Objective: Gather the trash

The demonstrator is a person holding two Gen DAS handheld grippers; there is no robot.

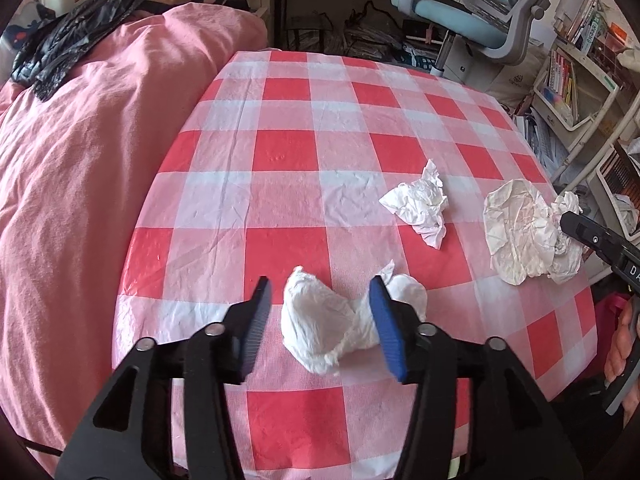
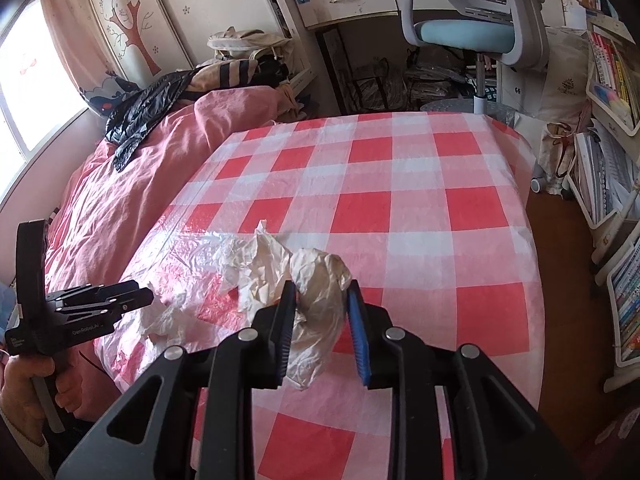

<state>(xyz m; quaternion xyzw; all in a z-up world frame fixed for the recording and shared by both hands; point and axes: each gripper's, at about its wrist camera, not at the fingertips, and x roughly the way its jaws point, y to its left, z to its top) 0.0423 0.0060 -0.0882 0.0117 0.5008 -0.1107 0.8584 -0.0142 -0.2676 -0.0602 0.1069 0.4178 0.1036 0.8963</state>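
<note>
The trash was crumpled paper and thin plastic, scattered on the near part of the table (image 1: pixel 288 152) with its red-and-white checked cloth. One twisted white tissue wad (image 1: pixel 320 328) lay between the fingers of my left tongs (image 1: pixel 320 320), whose jaws stood fairly wide, with neither pad pressing on it; the wad's far end passed behind the blue pad. I judged it nearly weightless and soft, so it would squash flat under any squeeze, and the thick knot in its middle looked the best place to pinch. A second crumpled tissue (image 1: pixel 420 204) sat further out, well apart from the first. To the right lay a larger crinkled sheet (image 1: pixel 516 232), bowl-shaped and thin.

My right tongs (image 2: pixel 320 320) were drawn narrow around a translucent crumpled wrapper (image 2: pixel 320 304), and its bunched body filled the gap between the pads, so I took that as a hold. It looked slick and springy, likely to slide out if gripped only by an edge. A clear plastic sheet (image 2: pixel 192 264) spread beside it, hard to tell from the cloth.

Nothing stood between the pieces on the table. The pink bedding (image 1: pixel 80 200) pressed against the left side, with a black plastic bag (image 1: pixel 60 48) lying on it, well away; that seemed the likely place for the trash. A blue office chair (image 2: pixel 472 32) and bookshelves (image 2: pixel 616 80) stood beyond, clear of my reach.
</note>
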